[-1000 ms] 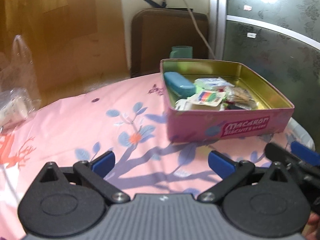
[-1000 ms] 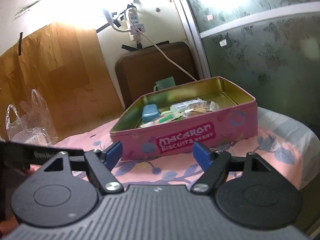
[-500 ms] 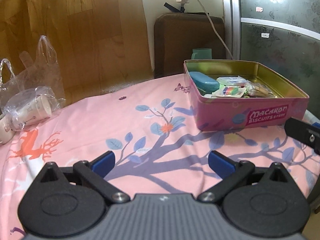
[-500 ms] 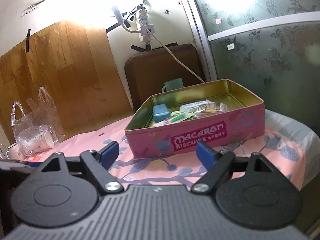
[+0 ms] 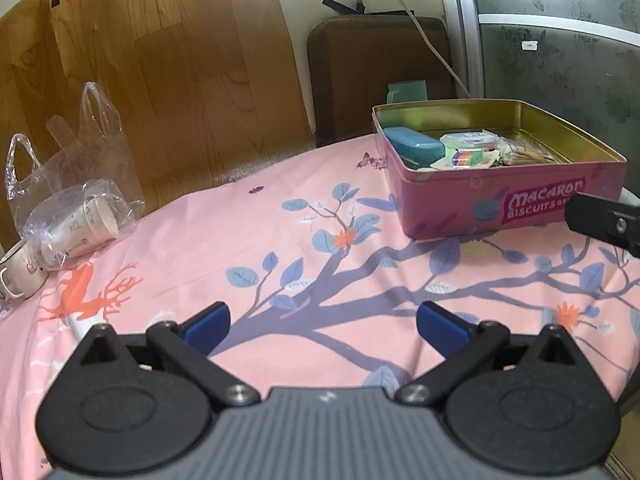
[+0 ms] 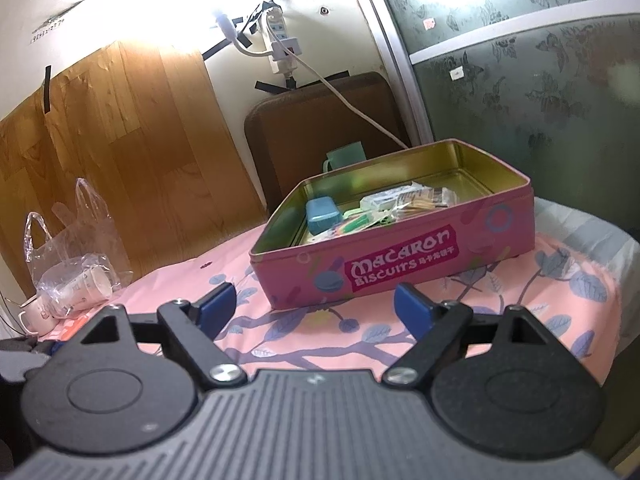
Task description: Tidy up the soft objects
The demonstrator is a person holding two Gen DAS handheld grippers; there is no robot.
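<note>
A pink biscuit tin [image 5: 504, 196] is sitting open on a pink floral bedsheet [image 5: 280, 248], and in the left wrist view it is lying at about two o'clock from the left gripper [image 5: 322, 322], well apart from the fingertips. That gripper's blue-padded jaws are standing spread wide over bare sheet with nothing between them. Inside the tin a teal case [image 5: 414, 146] is resting at the near-left end, with small packets [image 5: 474, 152] piled just beside it toward three o'clock. In the right wrist view the tin [image 6: 400, 256] is lying at about twelve o'clock, just beyond the right gripper [image 6: 316, 306], whose jaws are also gaping wide and gripping nothing; the tin's front wall is showing in the gap between the tips but not touching them. At about ten o'clock from the left gripper a clear plastic bag [image 5: 76, 184] holding paper cups is slumping beside a white mug [image 5: 18, 270].
</note>
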